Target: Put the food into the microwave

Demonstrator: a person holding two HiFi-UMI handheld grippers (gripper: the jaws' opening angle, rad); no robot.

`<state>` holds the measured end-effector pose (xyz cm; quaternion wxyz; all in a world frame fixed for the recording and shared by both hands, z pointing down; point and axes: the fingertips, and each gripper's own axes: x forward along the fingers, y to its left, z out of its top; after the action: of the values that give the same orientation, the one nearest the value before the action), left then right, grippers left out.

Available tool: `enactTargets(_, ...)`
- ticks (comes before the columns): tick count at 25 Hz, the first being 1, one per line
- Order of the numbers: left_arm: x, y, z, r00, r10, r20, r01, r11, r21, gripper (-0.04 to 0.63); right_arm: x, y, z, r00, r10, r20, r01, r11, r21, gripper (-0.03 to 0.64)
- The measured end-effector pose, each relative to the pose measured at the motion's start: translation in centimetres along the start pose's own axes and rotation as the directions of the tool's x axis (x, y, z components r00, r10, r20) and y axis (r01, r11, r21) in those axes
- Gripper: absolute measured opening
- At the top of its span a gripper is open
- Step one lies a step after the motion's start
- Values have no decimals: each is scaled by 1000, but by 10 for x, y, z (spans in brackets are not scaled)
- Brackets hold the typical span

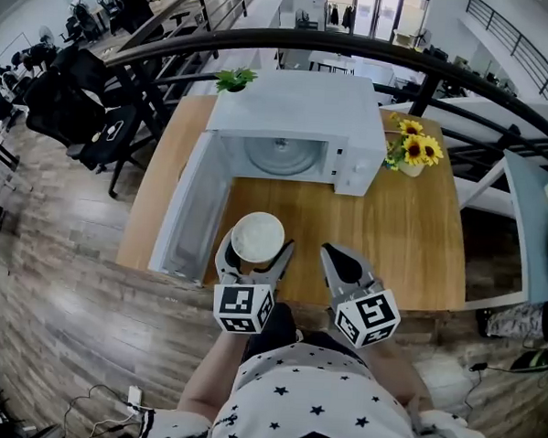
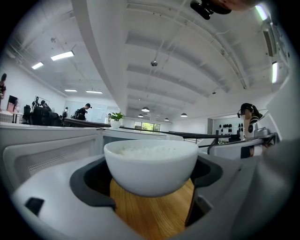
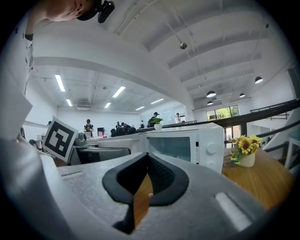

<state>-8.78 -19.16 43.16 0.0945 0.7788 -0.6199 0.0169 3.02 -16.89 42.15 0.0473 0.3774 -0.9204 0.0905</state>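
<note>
Nearest, a shirt (image 1: 312, 406) with black stars is seen at the bottom of the head view. Just past it, two grippers are held side by side over the near edge of the table (image 1: 419, 239).

A white bowl (image 1: 257, 236) is gripped by the left gripper (image 1: 257, 246). One jaw is pressed on each side of the bowl. The bowl is filled with white rice. In the left gripper view, the wood of the table is seen under the bowl. It cannot be told if the bowl is lifted or set down.

The right gripper (image 1: 333, 254) is held just to the right of the bowl. Its jaws are closed together and nothing is held between them. Only a thin strip of wood is seen through the slit in the right gripper view.

Farther on, a white microwave (image 1: 298, 114) is set on the table, right behind the bowl. Its door (image 1: 188, 209) is swung wide open to the left, and the round plate inside is seen. The bowl is outside the microwave, in front of the open space.

Yellow flowers (image 1: 415, 149) in a small pot are placed just right of the microwave. A small green plant (image 1: 234, 78) is seen at its back left corner. Behind the table, a dark curved rail (image 1: 356, 47) is seen.
</note>
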Motion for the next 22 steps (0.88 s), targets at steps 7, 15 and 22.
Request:
enactTargets(7, 36, 13, -3, 1000, -8, -7, 8, 1000, 13, 489, 8, -15, -6, 1000, -26, -12, 26, 1000, 13, 5)
enactTargets(15, 97, 26, -6, 999, -45, -25, 45, 999, 18, 489, 40, -38, -3, 999, -48, -19, 48, 999, 17, 5)
enactTargets(22, 142, 40, -11, 997, -65, -46, 67, 998, 22, 489, 69, -58, -2, 998, -57, -32, 58, 998, 18, 5)
